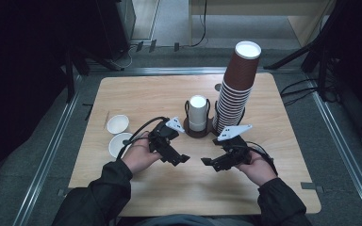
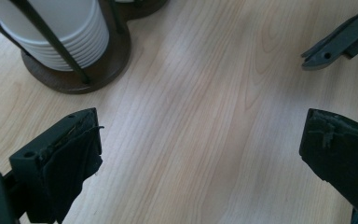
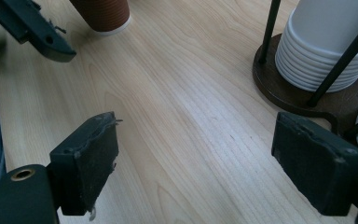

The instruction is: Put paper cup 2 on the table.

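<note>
Both forearms come in low, the left gripper (image 1: 183, 159) and right gripper (image 1: 208, 162) angled inward, tips facing each other over bare wood, each with jaws spread wide and empty. Just beyond them stands the dark round cup holder (image 1: 188, 129) with its white cup stack (image 1: 198, 112) (ribbed rims, thin black rods). Pale grained table (image 1: 169, 193) lies open toward its near edge.

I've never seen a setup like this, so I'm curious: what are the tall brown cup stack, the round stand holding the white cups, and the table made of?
The brown cup stack looks like ribbed paper, matte, with white rims. The stand seems to be dark, smooth wood at the base with thin black rods, probably metal. The table looks like light wood or wood-look laminate: grain lines show, with a soft sheen.
</note>
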Demonstrator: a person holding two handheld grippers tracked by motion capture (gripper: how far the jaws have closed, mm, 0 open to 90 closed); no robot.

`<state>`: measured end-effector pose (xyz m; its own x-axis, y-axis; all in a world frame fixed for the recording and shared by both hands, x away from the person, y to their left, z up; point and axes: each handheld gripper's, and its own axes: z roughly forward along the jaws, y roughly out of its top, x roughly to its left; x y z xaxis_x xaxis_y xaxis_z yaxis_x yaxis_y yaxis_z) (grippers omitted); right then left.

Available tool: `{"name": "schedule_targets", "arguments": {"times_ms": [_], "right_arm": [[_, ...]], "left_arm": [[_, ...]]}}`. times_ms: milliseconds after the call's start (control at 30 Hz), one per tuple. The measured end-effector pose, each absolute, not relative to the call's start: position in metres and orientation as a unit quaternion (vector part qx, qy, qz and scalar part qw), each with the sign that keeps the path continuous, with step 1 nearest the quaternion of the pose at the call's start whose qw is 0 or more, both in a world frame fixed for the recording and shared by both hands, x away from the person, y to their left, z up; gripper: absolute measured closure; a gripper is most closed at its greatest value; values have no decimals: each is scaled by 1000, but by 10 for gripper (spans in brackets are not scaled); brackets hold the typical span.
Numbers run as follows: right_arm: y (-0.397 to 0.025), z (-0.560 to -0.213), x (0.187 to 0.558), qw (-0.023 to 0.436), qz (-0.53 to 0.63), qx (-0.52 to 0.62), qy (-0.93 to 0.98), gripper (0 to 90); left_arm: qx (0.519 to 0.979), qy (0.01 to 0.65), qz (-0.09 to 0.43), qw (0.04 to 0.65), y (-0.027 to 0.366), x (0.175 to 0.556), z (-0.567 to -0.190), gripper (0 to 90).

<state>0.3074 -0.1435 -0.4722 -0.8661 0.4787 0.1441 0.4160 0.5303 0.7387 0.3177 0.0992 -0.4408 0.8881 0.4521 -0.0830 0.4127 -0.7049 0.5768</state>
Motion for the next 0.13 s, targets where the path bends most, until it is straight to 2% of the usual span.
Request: {"name": "schedule_targets", "arguments": {"times_ms": [133], "right_arm": [[-144,-472,308,26,414,256,873,172]], "left_arm": [[923,223,24,311,96,315,-438,0]]}}
